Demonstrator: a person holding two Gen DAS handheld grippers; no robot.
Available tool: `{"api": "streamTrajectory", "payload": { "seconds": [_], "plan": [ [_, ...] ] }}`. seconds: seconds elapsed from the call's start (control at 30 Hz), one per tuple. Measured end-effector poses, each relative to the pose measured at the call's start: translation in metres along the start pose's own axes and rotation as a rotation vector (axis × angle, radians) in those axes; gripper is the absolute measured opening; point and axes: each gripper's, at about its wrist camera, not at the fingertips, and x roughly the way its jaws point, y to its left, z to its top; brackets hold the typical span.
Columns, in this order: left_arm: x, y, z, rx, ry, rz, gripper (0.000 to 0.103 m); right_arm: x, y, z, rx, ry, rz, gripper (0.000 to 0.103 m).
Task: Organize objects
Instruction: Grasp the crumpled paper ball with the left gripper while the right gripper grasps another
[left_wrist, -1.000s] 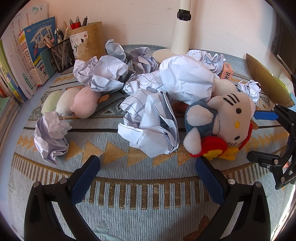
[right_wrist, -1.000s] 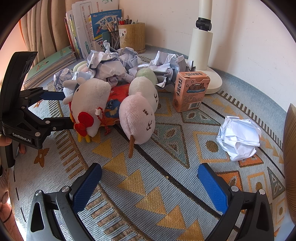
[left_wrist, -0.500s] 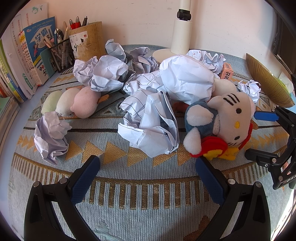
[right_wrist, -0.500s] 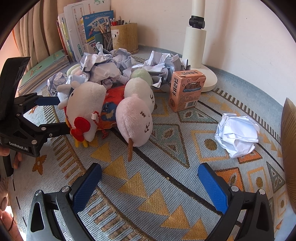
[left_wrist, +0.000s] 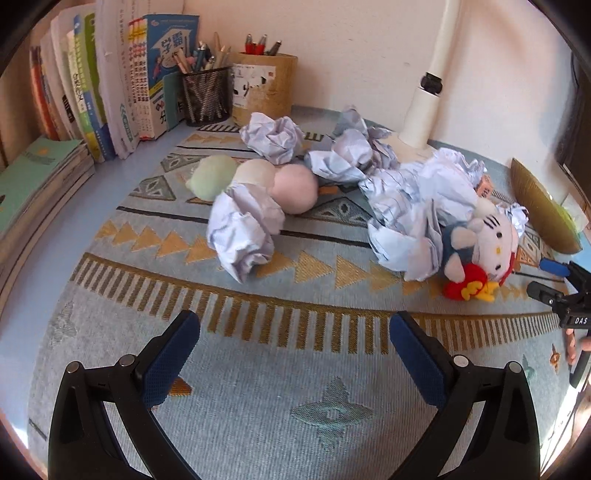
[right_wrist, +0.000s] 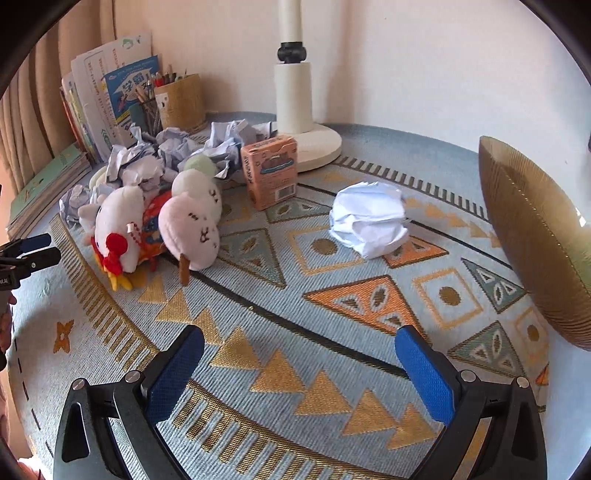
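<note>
Both grippers open, nothing held. Left gripper (left_wrist: 295, 332) hovers over bare patterned mat (left_wrist: 295, 387), blue pads wide apart. Right gripper (right_wrist: 299, 350) likewise spread over the mat, near side.

Clutter sits in the middle to far part of the mat. Crumpled paper ball (left_wrist: 243, 232) lies just ahead of the left gripper, touching a pink plush (left_wrist: 293, 188); cream plush (left_wrist: 256, 173) and green plush (left_wrist: 212, 175) run in a row to its left. More crumpled paper pile (left_wrist: 413, 192) spreads right, up against a white cat plush (left_wrist: 487, 243) lying on its side. In the right wrist view a lone paper ball (right_wrist: 369, 221) sits apart, right of an upright orange box (right_wrist: 271, 170). Ribbed gold bowl (right_wrist: 535, 240) at far right edge. Lamp base (right_wrist: 317, 144) behind the box. Pen holder (left_wrist: 264, 88) and mesh pen cup (left_wrist: 207, 96) at the far wall, books (left_wrist: 110, 85) standing left of them.
</note>
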Motion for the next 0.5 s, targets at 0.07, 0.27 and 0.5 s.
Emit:
{"api": "streamTrajectory", "payload": {
  "seconds": [0.07, 0.27, 0.5],
  "plan": [
    [0.002, 0.011, 0.009, -0.058, 0.006, -0.002, 0.102, -0.005, -0.008, 0.002, 0.015, -0.02, -0.025, 0.103],
    [0.017, 0.023, 0.03, -0.141, -0.007, 0.024, 0.102, -0.01, -0.025, 0.02, 0.096, -0.091, -0.036, 0.103],
    [0.041, 0.029, 0.04, -0.179, 0.007, 0.073, 0.102, 0.015, -0.043, 0.045, 0.197, -0.093, -0.049, 0.103]
  ]
}}
